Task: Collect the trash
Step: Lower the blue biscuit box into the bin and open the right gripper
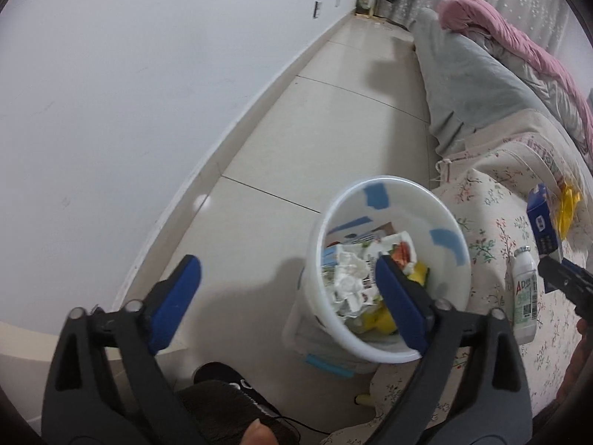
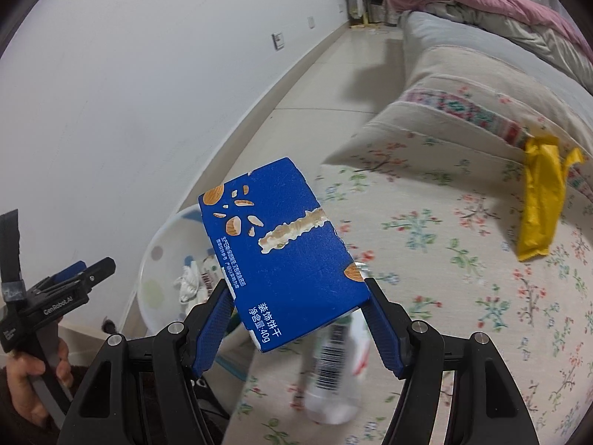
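Two grippers work beside a bed covered in a flowered sheet [image 2: 437, 230]. The right gripper [image 2: 296, 319] has its blue pads closed against the two sides of a blue biscuit box [image 2: 285, 244], which stands tilted up between them with a torn strip across its face. That box hangs in the air over the edge of the bed, with the white bin [image 2: 163, 244] partly hidden behind and to the left of it. Below the box, a small white plastic bottle [image 2: 337, 363] lies on the sheet, blurred in this view. A yellow wrapper [image 2: 537, 204] lies further off on the bed, near a striped pillow edge.

From the left wrist view, the left gripper [image 1: 285, 296] stands spread wide with nothing between its pads; one pad is over the tiled floor [image 1: 296, 141], the other over the mouth of the bin [image 1: 333, 207]. The bin stands on the floor, close against the side of the bed, and holds crumpled white paper [image 1: 348, 278], printed packaging and some yellow scraps. Blue tape patches mark its inner wall. On the bed to the right lie the same bottle [image 1: 524, 289] and, above it, the blue box [image 1: 543, 222] in the other gripper's tips.

A hand [image 2: 33, 378] grips the left tool's handle at the lower left of the right wrist view.
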A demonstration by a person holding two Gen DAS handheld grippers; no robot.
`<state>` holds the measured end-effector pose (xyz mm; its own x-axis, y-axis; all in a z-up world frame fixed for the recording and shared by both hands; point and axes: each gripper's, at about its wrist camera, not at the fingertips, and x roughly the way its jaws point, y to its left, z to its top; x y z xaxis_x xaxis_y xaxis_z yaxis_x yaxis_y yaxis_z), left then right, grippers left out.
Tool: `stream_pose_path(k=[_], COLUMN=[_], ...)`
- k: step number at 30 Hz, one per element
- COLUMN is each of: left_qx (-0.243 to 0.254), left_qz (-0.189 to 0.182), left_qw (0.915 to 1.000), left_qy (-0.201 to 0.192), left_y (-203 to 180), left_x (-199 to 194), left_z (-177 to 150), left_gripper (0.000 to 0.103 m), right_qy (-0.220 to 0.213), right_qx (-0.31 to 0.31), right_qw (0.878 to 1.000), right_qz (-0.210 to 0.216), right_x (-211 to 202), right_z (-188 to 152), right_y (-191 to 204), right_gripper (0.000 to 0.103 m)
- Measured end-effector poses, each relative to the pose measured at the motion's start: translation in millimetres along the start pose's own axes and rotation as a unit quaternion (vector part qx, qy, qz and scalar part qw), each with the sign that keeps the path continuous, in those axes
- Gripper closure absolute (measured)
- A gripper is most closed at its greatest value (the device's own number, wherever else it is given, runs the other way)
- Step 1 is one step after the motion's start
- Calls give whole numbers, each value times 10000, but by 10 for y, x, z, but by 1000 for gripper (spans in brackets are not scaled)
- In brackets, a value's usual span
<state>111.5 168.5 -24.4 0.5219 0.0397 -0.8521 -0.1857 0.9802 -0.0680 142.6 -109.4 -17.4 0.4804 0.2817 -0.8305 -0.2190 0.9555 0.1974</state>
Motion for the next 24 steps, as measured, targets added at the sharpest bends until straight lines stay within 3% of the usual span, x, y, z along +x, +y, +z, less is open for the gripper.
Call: stream_pose_path(k=[5,20,24], left_qx=[-26,-381,-383], left_qz=[111,-297,-302], left_qw=[9999,9987,9987], left_qy=[3,157,160], left_y=[124,258,247], left_x=[-50,-10,-15], left_z=[-10,39,39], left_gripper=[2,1,1], right_qy=[153,400,342], right_qx=[-234,-388,-497], right_qw=[9996,9983,9980], right_qz=[-14,195,207], right_x=[177,595,564], right_z=[-16,24,29], right_y=[217,596,636], right_gripper=[32,32,24])
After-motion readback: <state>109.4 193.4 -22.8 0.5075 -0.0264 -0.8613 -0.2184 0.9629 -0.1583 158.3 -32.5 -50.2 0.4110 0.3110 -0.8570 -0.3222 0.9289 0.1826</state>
